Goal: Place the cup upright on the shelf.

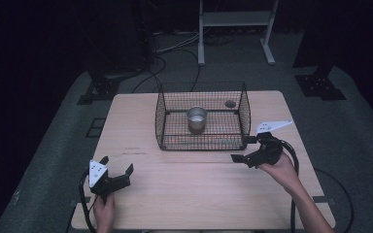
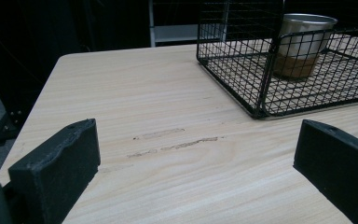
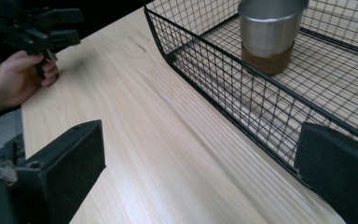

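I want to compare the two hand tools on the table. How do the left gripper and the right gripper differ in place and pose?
The left gripper is near the table's front left corner, far from the wire basket; the right gripper is close beside the basket's front right corner. The left gripper points up the table, while the right gripper points sideways, toward the left hand. Both are open and hold nothing.
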`<state>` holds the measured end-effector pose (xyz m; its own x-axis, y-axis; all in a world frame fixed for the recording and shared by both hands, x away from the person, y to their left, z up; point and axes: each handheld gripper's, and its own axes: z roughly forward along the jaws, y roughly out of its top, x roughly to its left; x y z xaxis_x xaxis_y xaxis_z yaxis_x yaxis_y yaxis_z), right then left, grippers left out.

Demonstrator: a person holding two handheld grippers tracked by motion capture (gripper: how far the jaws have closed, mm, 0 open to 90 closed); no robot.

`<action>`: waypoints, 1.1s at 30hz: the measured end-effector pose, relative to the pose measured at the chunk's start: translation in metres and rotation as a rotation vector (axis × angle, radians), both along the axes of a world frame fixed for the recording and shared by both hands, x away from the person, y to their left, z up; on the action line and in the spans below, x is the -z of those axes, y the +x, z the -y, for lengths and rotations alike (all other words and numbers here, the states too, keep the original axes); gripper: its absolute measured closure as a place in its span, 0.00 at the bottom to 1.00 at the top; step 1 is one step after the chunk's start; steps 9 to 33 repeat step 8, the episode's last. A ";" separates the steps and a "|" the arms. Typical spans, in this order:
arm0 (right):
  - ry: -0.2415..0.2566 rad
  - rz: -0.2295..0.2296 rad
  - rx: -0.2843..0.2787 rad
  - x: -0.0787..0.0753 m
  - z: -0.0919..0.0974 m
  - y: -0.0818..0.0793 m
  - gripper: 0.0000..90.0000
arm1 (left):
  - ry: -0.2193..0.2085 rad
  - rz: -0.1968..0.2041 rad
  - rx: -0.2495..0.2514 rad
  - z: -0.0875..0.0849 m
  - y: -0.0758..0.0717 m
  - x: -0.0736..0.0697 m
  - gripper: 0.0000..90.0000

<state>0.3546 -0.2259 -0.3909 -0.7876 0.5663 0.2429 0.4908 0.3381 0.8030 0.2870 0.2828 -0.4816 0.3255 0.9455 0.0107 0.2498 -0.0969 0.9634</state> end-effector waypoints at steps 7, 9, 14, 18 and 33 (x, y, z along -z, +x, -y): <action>-0.003 0.016 0.039 0.012 0.007 -0.014 0.01 | -0.002 0.000 -0.002 0.000 0.000 0.000 0.00; 0.001 0.020 0.044 0.014 0.009 -0.017 0.01 | -0.002 0.000 -0.002 0.000 0.000 0.000 0.00; 0.001 0.020 0.044 0.014 0.009 -0.017 0.01 | -0.002 0.000 -0.002 0.000 0.000 0.000 0.00; 0.001 0.020 0.044 0.014 0.009 -0.017 0.01 | -0.002 0.000 -0.002 0.000 0.000 0.000 0.00; 0.001 0.020 0.044 0.014 0.009 -0.017 0.01 | -0.002 0.000 -0.002 0.000 0.000 0.000 0.00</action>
